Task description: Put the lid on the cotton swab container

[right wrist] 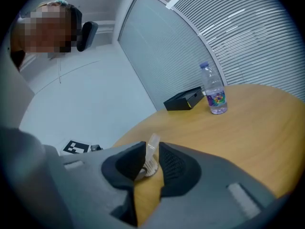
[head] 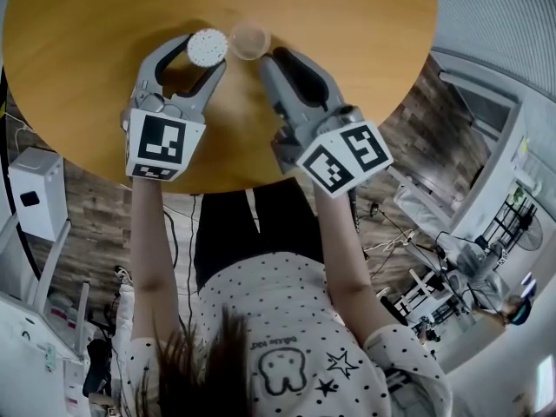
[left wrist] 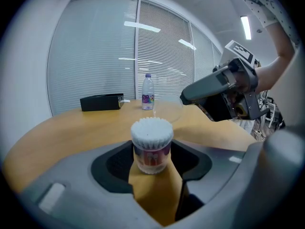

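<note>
Squeezing the upright cotton swab container (left wrist: 151,144) between left gripper (left wrist: 151,160) jaws. Pinching the clear lid (head: 249,40) by its edge in the right gripper (right wrist: 151,162), just right of the container, probably not touching. Beyond the container, on the table (head: 104,24): bottle (left wrist: 148,92), black box (left wrist: 102,101).

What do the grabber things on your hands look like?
Both are chunky grey plastic claws: the left gripper and right gripper each have two curved fingers lined with black textured pads, and a white cube with black square markers. The arms come out of a white short-sleeved top with black dots.
</note>
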Motion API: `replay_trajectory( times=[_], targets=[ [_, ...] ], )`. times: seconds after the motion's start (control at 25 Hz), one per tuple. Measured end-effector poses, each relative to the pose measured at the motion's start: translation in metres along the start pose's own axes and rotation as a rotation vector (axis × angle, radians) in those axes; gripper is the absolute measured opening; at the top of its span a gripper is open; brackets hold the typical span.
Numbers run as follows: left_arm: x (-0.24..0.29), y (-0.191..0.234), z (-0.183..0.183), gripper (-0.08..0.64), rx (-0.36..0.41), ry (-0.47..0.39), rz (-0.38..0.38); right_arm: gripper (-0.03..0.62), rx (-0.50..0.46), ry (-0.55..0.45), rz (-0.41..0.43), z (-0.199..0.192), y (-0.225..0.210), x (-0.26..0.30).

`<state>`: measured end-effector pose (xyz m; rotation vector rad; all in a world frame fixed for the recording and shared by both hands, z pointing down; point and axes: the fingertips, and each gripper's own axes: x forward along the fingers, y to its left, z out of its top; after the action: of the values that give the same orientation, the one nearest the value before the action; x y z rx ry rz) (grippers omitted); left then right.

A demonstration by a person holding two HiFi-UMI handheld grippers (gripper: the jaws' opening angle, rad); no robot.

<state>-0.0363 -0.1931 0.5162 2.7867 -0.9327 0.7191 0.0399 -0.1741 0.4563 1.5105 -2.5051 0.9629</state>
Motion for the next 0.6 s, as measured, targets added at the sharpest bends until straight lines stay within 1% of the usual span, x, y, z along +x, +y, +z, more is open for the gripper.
replay_trajectory(
  times=[0.2, 0.4, 0.6],
  targets=[
    [-0.0009, 0.0018, -0.0007, 0.253, -0.005, 0.003, 0.003, 0.092, 0.032, -0.015, 0.008, 0.0018, -0.0007, 0.0041],
    [-0.0063, 0.0040, -0.0026, 0.250, -0.010, 0.000, 0.003, 0.092, 0.110, -0.040, 0.026, 0.0015, 0.0007, 0.0082],
    [-0.0045, 0.0024, -0.0028, 0.250, -0.009, 0.002, 0.005, 0.092, 0.180, -0.062, 0.069, 0.0014, -0.0006, 0.0088]
  ],
)
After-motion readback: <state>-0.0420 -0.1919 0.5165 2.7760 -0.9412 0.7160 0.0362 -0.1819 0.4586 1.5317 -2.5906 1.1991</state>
